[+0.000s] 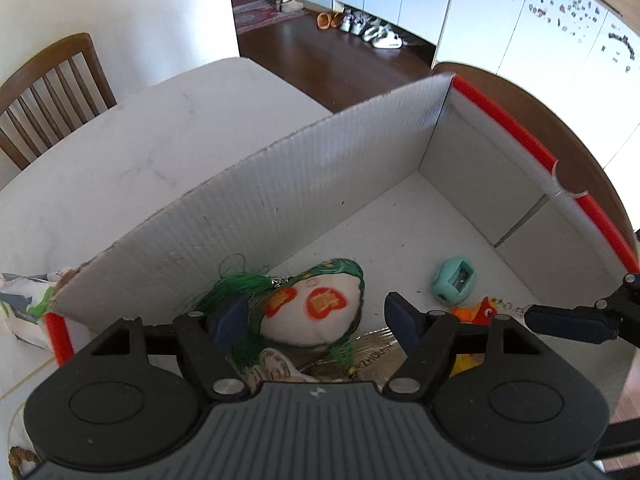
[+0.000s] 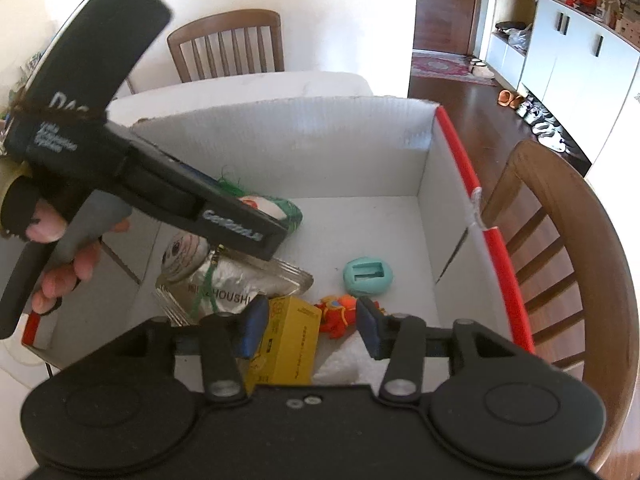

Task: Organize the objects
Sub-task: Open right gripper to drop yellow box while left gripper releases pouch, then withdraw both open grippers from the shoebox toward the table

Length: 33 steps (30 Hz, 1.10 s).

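Note:
A white cardboard box (image 1: 280, 184) with red edges holds the objects. A white pouch (image 1: 312, 308) with green tassels and orange marks lies on its floor. My left gripper (image 1: 316, 320) hangs open just over it, a finger on each side and neither pad pressing. A teal pencil sharpener (image 2: 368, 276) and an orange toy figure (image 2: 336, 314) lie further right. My right gripper (image 2: 312, 328) is open above a yellow carton (image 2: 292, 340), which sits by its left finger (image 2: 254, 328). A silver foil packet (image 2: 240, 280) lies beside the carton.
The box stands on a white table (image 1: 140, 148). Wooden chairs stand at the far side (image 2: 228, 44) and close by the box's right wall (image 2: 560, 240). A printed bag (image 1: 24, 300) lies outside the box's left corner. A hand (image 2: 60, 264) holds the left gripper's handle.

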{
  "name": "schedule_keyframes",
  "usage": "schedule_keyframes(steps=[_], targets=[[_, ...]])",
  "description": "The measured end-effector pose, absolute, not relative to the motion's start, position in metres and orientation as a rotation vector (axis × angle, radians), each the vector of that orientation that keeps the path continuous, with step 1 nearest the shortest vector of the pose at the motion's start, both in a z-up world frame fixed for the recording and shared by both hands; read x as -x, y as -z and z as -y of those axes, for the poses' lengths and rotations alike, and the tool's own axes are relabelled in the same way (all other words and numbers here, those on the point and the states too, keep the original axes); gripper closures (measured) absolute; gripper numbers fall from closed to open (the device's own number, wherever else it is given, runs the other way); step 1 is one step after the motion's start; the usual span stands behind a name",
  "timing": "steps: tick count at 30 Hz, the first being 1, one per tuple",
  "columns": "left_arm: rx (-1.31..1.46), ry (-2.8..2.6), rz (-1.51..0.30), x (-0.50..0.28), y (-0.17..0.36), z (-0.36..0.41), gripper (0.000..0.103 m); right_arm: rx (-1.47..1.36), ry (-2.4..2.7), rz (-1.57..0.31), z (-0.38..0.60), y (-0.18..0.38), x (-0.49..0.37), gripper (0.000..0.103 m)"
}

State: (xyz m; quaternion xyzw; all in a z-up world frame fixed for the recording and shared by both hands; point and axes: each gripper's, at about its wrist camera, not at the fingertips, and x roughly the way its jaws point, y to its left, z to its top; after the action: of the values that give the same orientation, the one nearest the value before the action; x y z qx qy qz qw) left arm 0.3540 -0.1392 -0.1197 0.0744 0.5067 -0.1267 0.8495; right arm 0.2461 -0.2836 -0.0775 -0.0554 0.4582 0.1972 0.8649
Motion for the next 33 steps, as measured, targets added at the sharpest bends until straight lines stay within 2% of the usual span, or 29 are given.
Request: schedule_keyframes(steps=[4, 6, 23, 26, 33], targets=[[-0.145, 0.265, -1.042, -0.346, 0.11, 0.137, 0.028, 0.099, -0.401, -0.94, 0.287, 0.069, -0.243, 0.054], [-0.142, 0.264, -1.026, -0.34, 0.103, 0.134, 0.028, 0.09, -0.393, -0.927, 0.29, 0.064, -0.24, 0.049], [-0.086, 0.306, -0.909, -0.287, 0.053, 0.088, 0.028, 0.005, -0.338, -0.851, 0.283, 0.031, -0.213, 0.04], [-0.079, 0.318, -0.894, -0.278, 0.047, 0.079, 0.028, -0.002, -0.332, -0.839, 0.276, 0.027, -0.208, 0.034], [-0.071, 0.337, -0.866, -0.254, 0.036, 0.051, 0.028, -0.025, -0.322, -0.812, 0.253, 0.017, -0.194, 0.029]])
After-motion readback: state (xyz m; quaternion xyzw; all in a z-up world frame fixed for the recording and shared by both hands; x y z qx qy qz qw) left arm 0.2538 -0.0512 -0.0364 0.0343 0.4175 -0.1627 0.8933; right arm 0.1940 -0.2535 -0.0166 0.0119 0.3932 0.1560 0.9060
